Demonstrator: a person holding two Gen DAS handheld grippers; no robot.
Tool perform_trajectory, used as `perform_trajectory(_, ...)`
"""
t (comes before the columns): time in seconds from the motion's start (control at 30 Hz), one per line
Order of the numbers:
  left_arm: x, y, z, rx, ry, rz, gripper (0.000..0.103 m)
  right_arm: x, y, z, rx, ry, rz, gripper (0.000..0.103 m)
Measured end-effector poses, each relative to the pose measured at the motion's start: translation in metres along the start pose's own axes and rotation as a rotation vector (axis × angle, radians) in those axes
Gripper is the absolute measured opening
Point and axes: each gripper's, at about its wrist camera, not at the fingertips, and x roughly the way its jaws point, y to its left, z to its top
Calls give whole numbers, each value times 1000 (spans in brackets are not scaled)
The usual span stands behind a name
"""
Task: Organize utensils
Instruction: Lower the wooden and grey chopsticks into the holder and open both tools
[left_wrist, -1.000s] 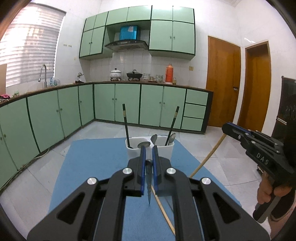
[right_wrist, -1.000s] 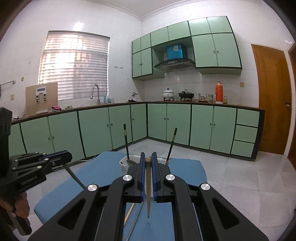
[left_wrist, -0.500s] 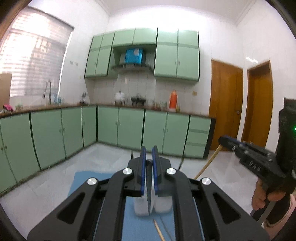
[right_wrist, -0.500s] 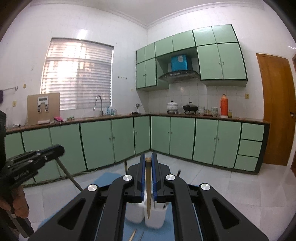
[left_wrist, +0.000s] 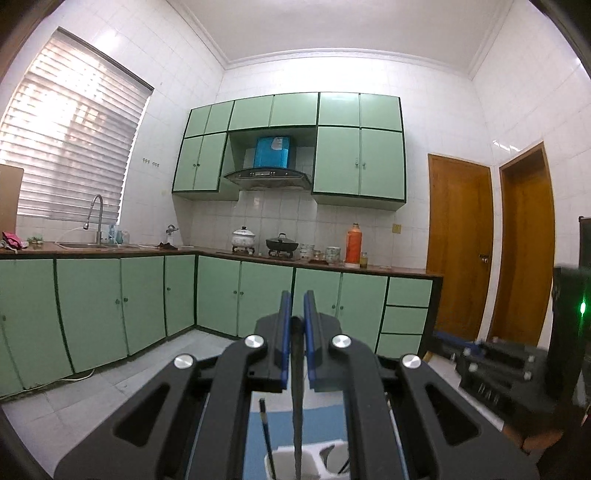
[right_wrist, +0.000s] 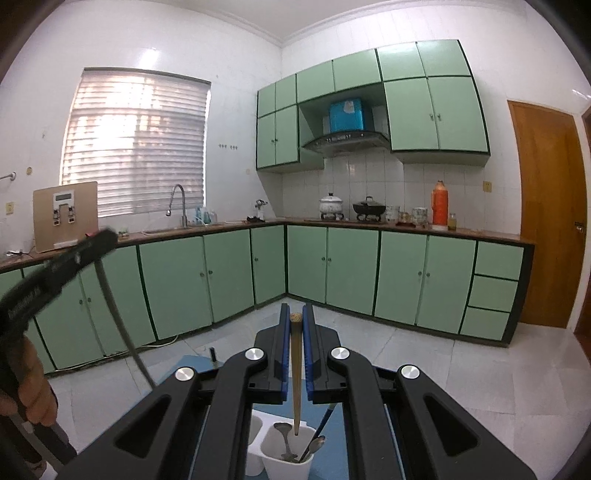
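A: The right gripper (right_wrist: 294, 354) is clamping a wooden chopstick (right_wrist: 295, 373) near its top end — the stick is hanging straight down, its tip dipping at the rim of the white holder (right_wrist: 286, 461), where spoons (right_wrist: 284, 439) are already standing.

B: Light and stiff, I'd guess, and smooth enough to slip, so a grip up high looks sensible.

A: The left gripper (left_wrist: 294, 354) is pinching a dark, thin utensil (left_wrist: 297, 398), blade or handle — I can't tell which. It's pointing down over the holder's other side.

B: Both tools are being held level, facing the cabinets (left_wrist: 266, 302), payloads dangling beneath over the blue mat (left_wrist: 328, 424).
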Motion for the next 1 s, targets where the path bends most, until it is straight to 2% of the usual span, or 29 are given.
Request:
perform_trajectory(0.23, 37, -2, -14, 37, -9, 20, 6, 32, -5, -16, 15, 45, 4, 7)
perform_trajectory(0.47, 73, 8, -51, 27, 78, 32, 6, 58, -7, -34, 30, 93, 12, 7)
perform_trajectory(1.0, 100, 37, -115, -4, 226, 37, 6, 87, -9, -63, 42, 153, 18, 7)
